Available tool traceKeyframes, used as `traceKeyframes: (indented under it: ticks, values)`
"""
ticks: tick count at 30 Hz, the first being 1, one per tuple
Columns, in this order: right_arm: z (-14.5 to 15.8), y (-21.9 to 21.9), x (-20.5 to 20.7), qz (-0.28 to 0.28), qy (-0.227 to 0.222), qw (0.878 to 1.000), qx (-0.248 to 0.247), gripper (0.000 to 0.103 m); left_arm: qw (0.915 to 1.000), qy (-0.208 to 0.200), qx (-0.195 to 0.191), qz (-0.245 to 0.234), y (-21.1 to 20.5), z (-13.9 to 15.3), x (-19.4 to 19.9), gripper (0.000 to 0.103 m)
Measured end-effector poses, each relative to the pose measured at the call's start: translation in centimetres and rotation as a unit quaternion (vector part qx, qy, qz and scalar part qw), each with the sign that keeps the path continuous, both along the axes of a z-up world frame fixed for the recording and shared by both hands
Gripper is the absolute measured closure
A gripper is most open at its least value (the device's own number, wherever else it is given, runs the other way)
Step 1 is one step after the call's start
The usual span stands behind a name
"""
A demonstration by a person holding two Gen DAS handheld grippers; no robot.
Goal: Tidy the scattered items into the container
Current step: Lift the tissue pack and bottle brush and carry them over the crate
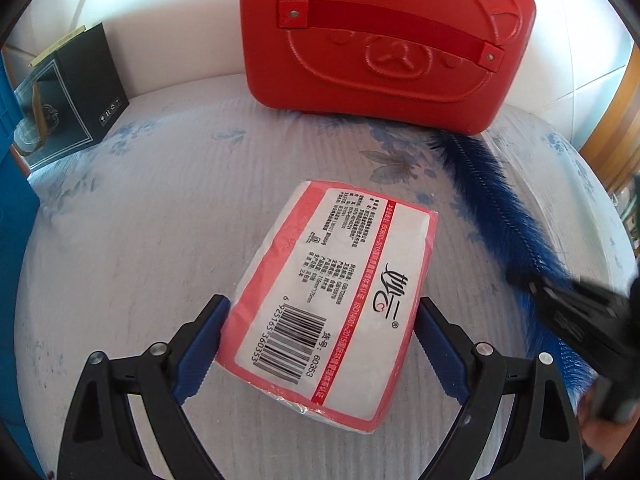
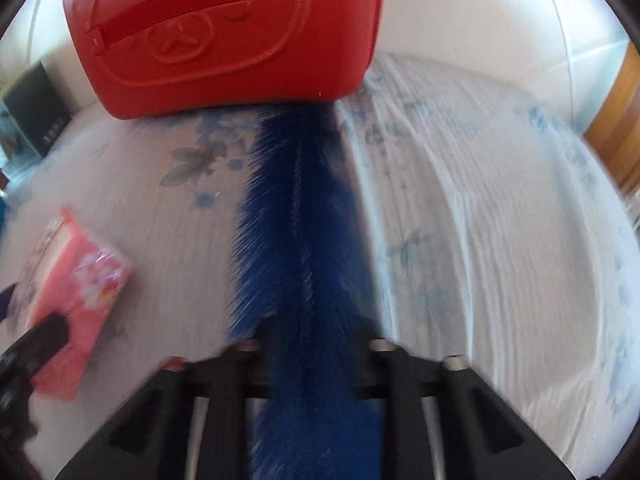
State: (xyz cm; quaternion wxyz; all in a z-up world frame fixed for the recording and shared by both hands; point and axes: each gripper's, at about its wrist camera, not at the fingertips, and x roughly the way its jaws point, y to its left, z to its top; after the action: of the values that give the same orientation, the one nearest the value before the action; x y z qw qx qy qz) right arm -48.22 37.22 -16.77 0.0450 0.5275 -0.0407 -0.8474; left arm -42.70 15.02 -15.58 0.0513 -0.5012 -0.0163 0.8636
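Observation:
A pink and white tissue pack (image 1: 336, 300) lies on the bed between the blue pads of my left gripper (image 1: 320, 344); the jaws stand wide and touch or nearly touch its sides. The pack also shows at the left of the right wrist view (image 2: 76, 292). My right gripper (image 2: 312, 332) is shut on a long blue furry strip (image 2: 288, 216), which runs from the jaws to under the red case (image 2: 224, 40). The strip (image 1: 492, 204) and right gripper (image 1: 568, 312) show in the left wrist view. The red case (image 1: 384, 36) with bear embossing stands closed at the back.
A dark box (image 1: 68, 92) stands at the back left by the white wall. A blue surface (image 1: 12, 200) edges the bed on the left. Wooden furniture (image 2: 616, 120) is at the right. The floral bedsheet (image 1: 160, 208) is wrinkled on the right.

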Motion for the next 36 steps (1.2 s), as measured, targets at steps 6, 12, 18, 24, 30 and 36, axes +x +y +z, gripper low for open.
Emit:
traceKeyframes:
  ticks: [6, 12, 18, 24, 30, 36]
  values:
    - [1.3, 1.4, 7.0, 0.033, -0.016, 0.998, -0.047, 0.089, 0.9998, 0.002, 0.019, -0.005, -0.6, 1.3, 3.2, 0.011]
    - [-0.2, 5.9, 13.0, -0.035, -0.045, 0.998, -0.027, 0.088, 1.0000, 0.003, 0.005, -0.004, -1.0, 2.1, 6.4, 0.011]
    - [-1.1, 4.8, 18.8, -0.020, -0.064, 0.998, -0.020, 0.084, 0.9996, -0.023, 0.009, -0.010, 0.1, 1.0, 10.0, 0.011]
    - [0.3, 5.5, 18.6, -0.048, -0.033, 0.998, 0.001, 0.049, 0.9995, -0.019, -0.002, -0.023, 3.5, 0.8, 12.9, 0.011]
    - [-0.2, 4.9, 14.0, -0.029, -0.007, 1.000, 0.006, 0.049, 0.9997, -0.011, -0.016, -0.017, 7.0, 0.4, 13.7, 0.011]
    - [-2.8, 4.1, 13.2, 0.018, -0.019, 0.999, 0.048, 0.077, 0.9997, -0.011, -0.024, 0.000, 7.7, 1.1, 15.2, 0.011]
